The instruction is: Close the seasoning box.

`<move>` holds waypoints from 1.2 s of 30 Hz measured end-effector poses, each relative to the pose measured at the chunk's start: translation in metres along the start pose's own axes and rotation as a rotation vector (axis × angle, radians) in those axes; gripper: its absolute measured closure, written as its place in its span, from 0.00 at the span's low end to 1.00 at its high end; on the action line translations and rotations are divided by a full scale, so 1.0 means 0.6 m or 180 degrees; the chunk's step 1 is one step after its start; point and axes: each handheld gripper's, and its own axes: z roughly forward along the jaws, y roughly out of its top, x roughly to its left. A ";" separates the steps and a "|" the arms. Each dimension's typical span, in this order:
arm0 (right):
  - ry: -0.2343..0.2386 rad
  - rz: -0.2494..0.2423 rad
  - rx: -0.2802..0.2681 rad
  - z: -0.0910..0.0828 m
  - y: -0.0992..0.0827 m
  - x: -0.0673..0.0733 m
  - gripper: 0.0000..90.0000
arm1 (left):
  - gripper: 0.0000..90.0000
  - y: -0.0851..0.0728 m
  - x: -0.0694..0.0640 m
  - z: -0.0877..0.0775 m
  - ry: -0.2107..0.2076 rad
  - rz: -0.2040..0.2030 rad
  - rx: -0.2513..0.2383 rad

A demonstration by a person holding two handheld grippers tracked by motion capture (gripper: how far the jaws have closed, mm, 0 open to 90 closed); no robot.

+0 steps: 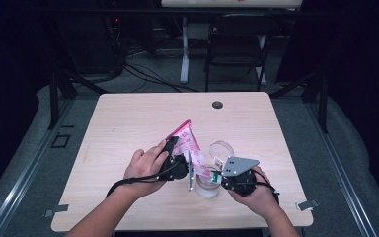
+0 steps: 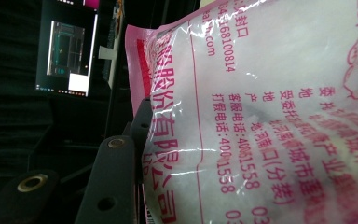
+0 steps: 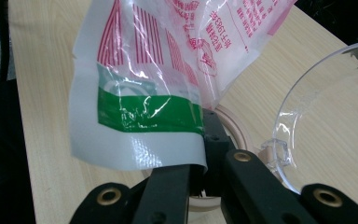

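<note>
A pink-and-white plastic bag [image 1: 188, 142] with red print hangs tilted above the table's middle. My left gripper [image 1: 173, 157] is shut on its upper part; in the left gripper view the bag [image 2: 270, 116] bulges past one black jaw, and the other jaw is hidden behind it. My right gripper [image 1: 217, 174] is shut on the bag's lower end, pinching the white edge under a green stripe [image 3: 149, 112] between its fingertips [image 3: 204, 154]. Below that end stands a small clear jar [image 1: 208, 188] with white contents; its pale rim [image 3: 237, 133] shows behind the jaws.
A clear round lid or bowl [image 1: 221, 147] lies just behind the jar, close to the right gripper [image 3: 328, 116]. The wooden table [image 1: 128, 123] has a dark grommet hole [image 1: 217, 104] near its far edge. A black chair [image 1: 237, 44] stands beyond the table.
</note>
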 end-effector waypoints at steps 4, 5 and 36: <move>0.0000 -0.0002 0.0000 0.000 0.000 0.000 1.00 | 0.67 0.000 0.001 0.000 0.0011 0.0004 -0.0014; 0.0001 -0.0002 0.0000 0.000 0.000 0.000 1.00 | 0.67 0.000 0.001 0.000 0.0011 0.0005 -0.0014; 0.0010 -0.0006 0.0007 0.004 -0.001 0.001 1.00 | 0.67 -0.001 0.000 -0.001 0.0014 0.0019 -0.0008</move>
